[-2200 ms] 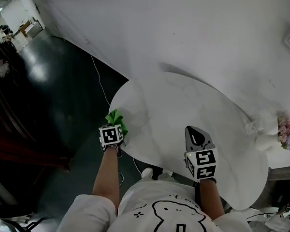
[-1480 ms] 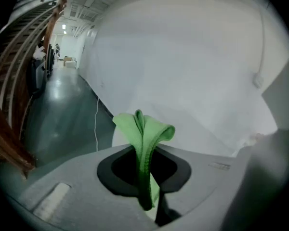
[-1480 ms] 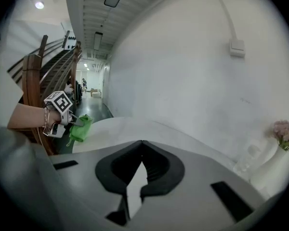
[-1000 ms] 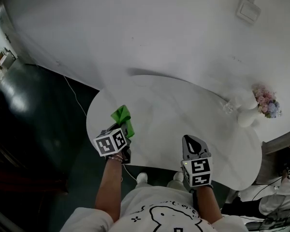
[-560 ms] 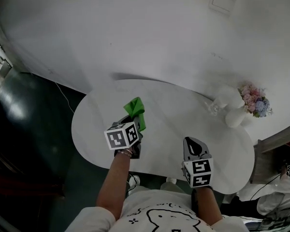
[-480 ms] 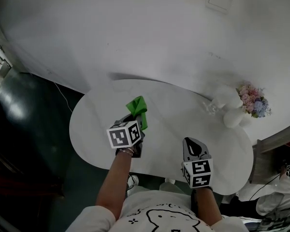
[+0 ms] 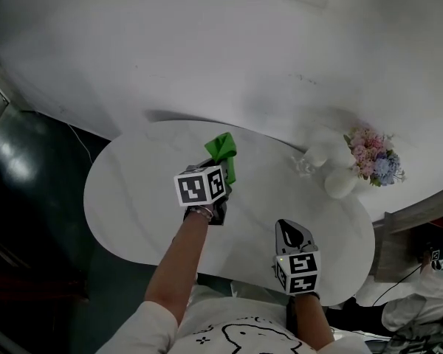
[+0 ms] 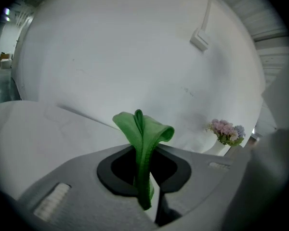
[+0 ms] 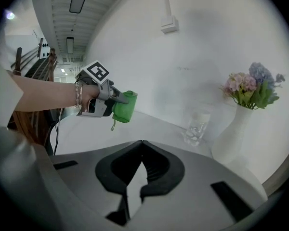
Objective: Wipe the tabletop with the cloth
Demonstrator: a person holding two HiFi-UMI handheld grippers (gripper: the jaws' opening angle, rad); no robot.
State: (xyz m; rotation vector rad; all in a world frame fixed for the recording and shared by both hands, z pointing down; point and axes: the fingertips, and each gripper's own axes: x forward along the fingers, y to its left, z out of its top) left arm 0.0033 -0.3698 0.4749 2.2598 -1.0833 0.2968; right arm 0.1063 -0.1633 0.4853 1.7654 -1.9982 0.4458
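Cloth (image 7: 223,152), bright green and bunched, is pinched between the jaws of the left gripper (image 7: 221,171), which reaches out over the far middle of the white oval surface (image 7: 133,198). In the left gripper view the cloth (image 8: 143,138) stands up out of the gripper (image 8: 143,154) in a folded plume, clamped from both sides. From the right gripper view the cloth (image 9: 124,107) hangs at the left gripper's tip with a small tag dangling under it; whether it touches the surface cannot be told. The right gripper (image 7: 294,231) sits over the near edge of the surface, to the right, well apart from the cloth, its jaws pressed together with nothing between them (image 9: 142,146). At the far right of the surface stand a white vase (image 7: 340,184) of pink and blue flowers (image 7: 371,161) and, just beside it, a clear glass (image 7: 304,165). A white wall rises behind.
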